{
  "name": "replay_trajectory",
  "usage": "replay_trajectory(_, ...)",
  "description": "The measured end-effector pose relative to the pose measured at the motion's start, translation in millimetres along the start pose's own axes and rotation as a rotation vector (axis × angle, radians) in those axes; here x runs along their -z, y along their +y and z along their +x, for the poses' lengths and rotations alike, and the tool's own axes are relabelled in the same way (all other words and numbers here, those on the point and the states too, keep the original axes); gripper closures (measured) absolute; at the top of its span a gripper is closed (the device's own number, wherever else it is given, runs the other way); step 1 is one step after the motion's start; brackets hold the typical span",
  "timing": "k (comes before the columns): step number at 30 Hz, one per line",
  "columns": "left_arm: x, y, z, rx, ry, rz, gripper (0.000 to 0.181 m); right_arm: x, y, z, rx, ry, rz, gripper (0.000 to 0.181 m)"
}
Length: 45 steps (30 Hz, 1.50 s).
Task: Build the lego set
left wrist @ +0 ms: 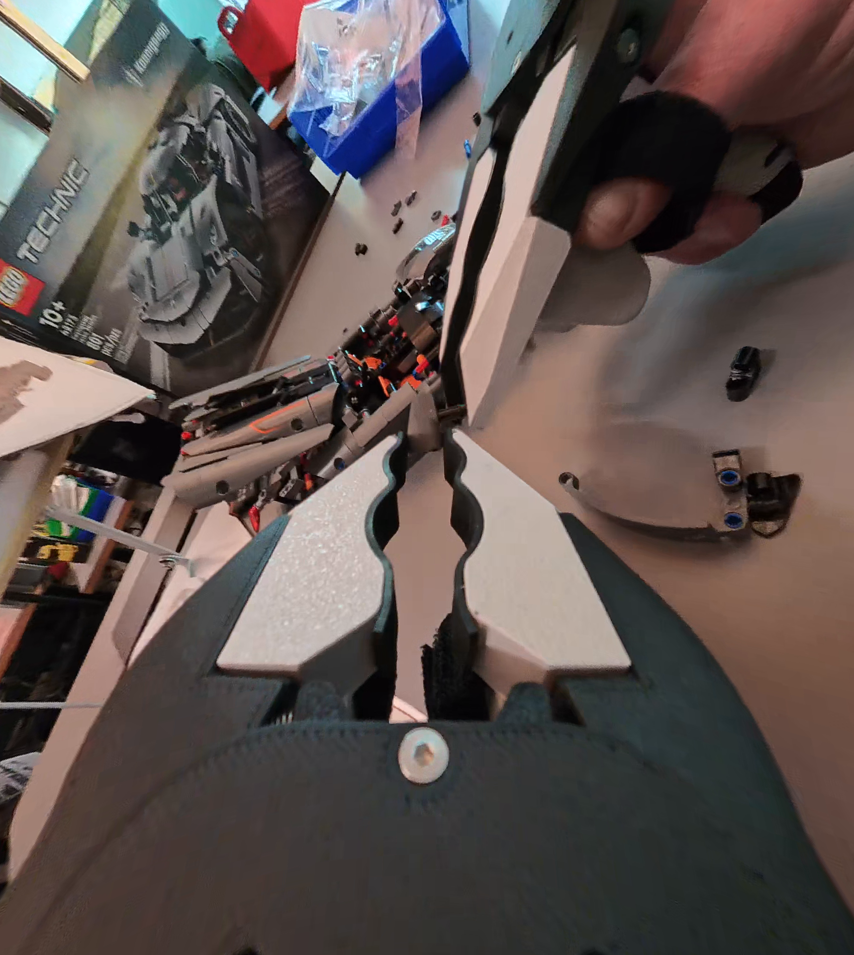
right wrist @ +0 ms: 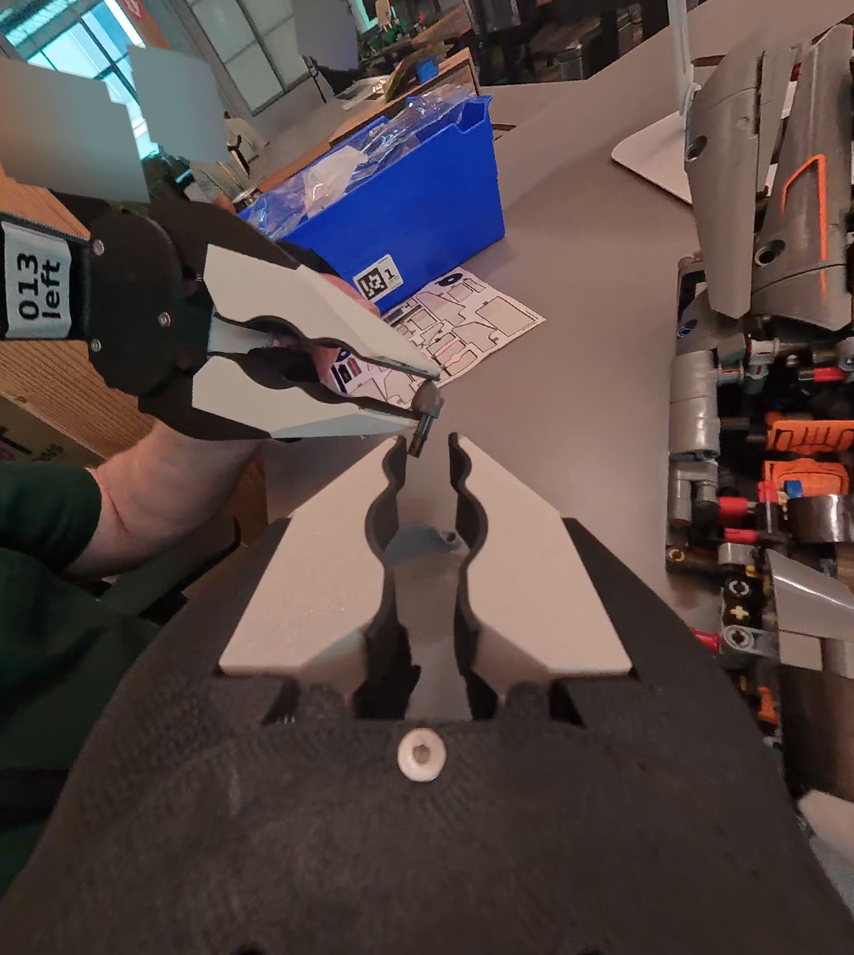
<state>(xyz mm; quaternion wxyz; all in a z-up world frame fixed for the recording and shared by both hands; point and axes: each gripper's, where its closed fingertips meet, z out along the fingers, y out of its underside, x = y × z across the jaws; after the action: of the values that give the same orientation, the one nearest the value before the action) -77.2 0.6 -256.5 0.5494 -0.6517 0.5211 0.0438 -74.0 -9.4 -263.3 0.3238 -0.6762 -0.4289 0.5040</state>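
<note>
The left tool [right wrist: 427,400], with matte white fingers edged in wavy black rubber, pinches a small grey rounded Lego piece [right wrist: 427,398] at its tips. A black pin [right wrist: 420,431] sticks out of that piece, its long axis slanting down toward the right tool [right wrist: 427,444], whose tips stand slightly apart with nothing between them. On the smooth grey counter [right wrist: 585,393] lie a curved grey panel [left wrist: 657,486], a line-printed sticker sheet [right wrist: 466,320] and the angular grey-and-orange Technic car [right wrist: 797,362], beside a glossy blue plastic bin [right wrist: 414,206].

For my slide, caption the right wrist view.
Left gripper offers a small pin to the open right gripper beside the model.
</note>
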Motion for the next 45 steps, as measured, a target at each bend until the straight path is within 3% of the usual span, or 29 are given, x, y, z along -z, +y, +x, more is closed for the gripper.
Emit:
replay_trajectory(1, 0, -1, 0, -0.01, -0.008, 0.0, 0.169, 0, -1, -1, -0.006, -0.01, 0.006, 0.168)
replay_trajectory(13, 11, -6, -4, -0.058, -0.093, 0.036, 0.168, -4, -11, -10, 0.007, -0.076, 0.022, 0.178)
replay_trajectory(25, 27, 12, -12, -0.057, -0.186, 0.002, 0.169, -26, -15, -21, 0.101, -0.065, -0.058, 0.179)
replay_trajectory(34, 29, 30, -22, 0.11, -0.243, -0.004, 0.169, -43, -20, -17, 0.178, -0.01, -0.107, 0.179)
replay_trajectory(45, 28, 42, -26, 0.187, -0.252, -0.03, 0.169, -53, -19, -12, 0.322, 0.076, -0.142, 0.179)
